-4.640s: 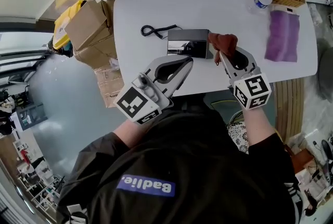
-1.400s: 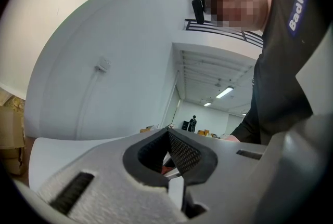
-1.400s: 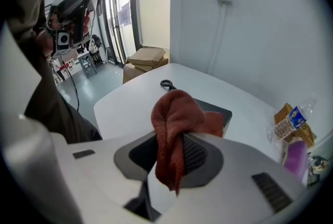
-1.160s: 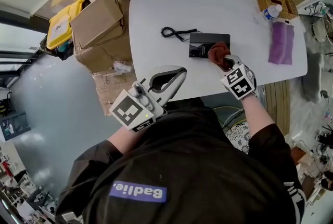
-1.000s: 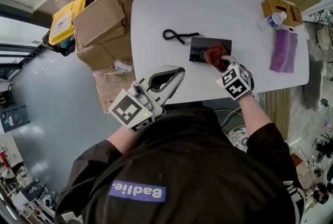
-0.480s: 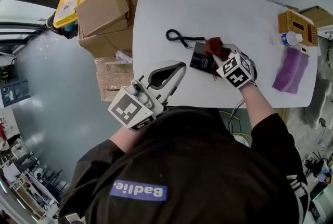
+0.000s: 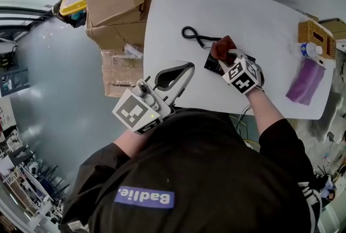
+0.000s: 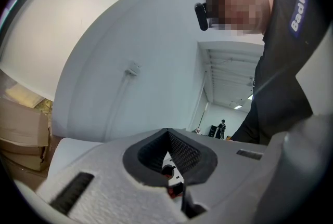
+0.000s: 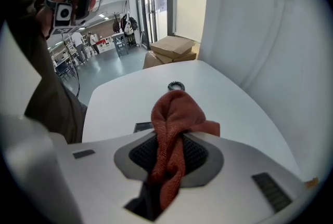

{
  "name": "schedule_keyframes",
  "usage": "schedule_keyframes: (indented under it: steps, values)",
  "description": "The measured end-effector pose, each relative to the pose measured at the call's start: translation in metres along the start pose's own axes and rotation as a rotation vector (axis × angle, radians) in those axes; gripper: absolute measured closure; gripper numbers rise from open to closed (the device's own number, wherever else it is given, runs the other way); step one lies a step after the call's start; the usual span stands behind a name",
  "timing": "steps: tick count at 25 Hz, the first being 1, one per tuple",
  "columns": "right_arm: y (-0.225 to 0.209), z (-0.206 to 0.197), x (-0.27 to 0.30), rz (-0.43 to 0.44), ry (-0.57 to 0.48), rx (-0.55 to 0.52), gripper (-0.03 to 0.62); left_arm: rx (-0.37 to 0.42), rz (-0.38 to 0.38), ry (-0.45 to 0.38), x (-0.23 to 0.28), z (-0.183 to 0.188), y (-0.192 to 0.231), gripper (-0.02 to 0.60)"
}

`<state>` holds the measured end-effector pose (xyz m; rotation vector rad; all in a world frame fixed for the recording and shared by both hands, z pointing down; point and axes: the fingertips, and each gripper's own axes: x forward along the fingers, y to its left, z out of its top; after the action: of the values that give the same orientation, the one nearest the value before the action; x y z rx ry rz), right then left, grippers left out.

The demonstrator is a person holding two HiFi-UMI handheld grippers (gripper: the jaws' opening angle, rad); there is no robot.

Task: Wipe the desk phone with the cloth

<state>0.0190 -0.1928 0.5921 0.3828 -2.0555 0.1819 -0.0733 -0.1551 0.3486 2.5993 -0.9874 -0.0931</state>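
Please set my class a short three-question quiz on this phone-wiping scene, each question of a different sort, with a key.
1. True or false: the left gripper is apart from the desk phone.
2. The right gripper's fingers are shut on: A a sponge; B a reddish cloth; C a brush.
3. Fill in: the coiled cord lies on the white ____.
Key: 1 true; 2 B; 3 table.

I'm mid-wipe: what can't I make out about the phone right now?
- Desk phone: in the head view it is mostly under the cloth and right gripper; contact unclear.
- Right gripper view: the cloth hides all but a phone corner.
- Left gripper: its view faces the wall; phone out of frame.
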Motion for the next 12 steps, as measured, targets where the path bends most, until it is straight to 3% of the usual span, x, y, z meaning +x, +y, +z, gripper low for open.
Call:
schedule_keyframes:
  steps: [7,12]
  values:
    - [0.045,-0.001,0.011,0.057,0.050,-0.030,0.505,0.018,-0.003,-0.025,-0.024,0.009,0.001,0.572]
    - [0.080,0.005,0.015,0.112,0.074,0.012,0.505,0.035,-0.024,-0.035,-0.048,0.010,0.000,0.572]
